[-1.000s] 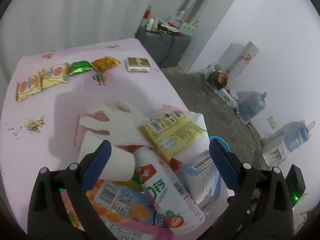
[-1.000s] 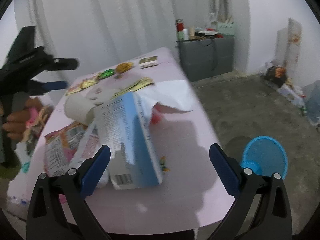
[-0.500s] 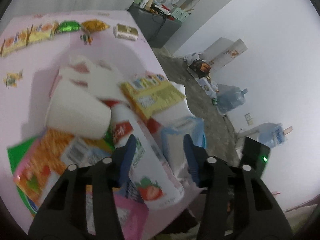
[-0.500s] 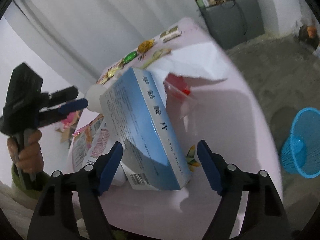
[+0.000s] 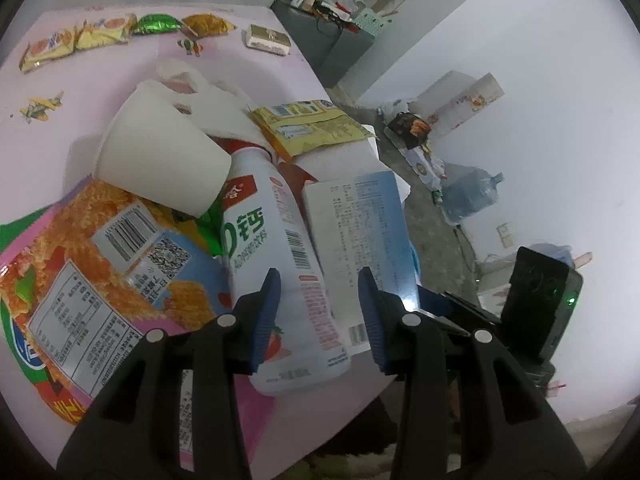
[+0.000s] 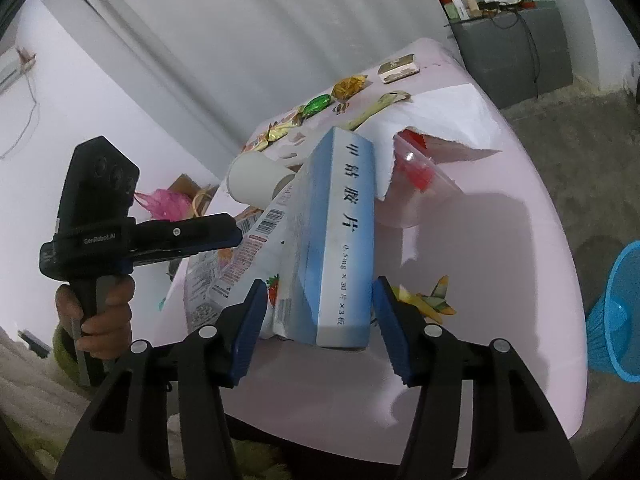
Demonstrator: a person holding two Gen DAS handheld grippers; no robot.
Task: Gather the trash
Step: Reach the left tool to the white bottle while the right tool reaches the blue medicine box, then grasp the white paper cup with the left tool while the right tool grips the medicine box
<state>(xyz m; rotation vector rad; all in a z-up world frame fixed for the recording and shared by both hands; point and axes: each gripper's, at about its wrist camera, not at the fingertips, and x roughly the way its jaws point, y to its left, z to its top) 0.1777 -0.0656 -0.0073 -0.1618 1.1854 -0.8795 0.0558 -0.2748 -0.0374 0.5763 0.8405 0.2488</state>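
Trash (image 5: 256, 216): heaped wrappers, bottle, carton

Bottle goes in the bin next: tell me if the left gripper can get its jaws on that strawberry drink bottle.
Probably yes. The left gripper already straddles the strawberry drink bottle near its base, jaws closing. The blue-and-white box lies tight against one side and may crowd that jaw.

The left tongs (image 5: 318, 312) are closing around the base of a white drink bottle (image 5: 280, 264) lying on the pink table (image 5: 120, 60). A paper cup (image 5: 164, 160) rests by its neck, a blue-and-white box (image 5: 360, 224) alongside, and a snack bag (image 5: 88, 264) lies beside it.
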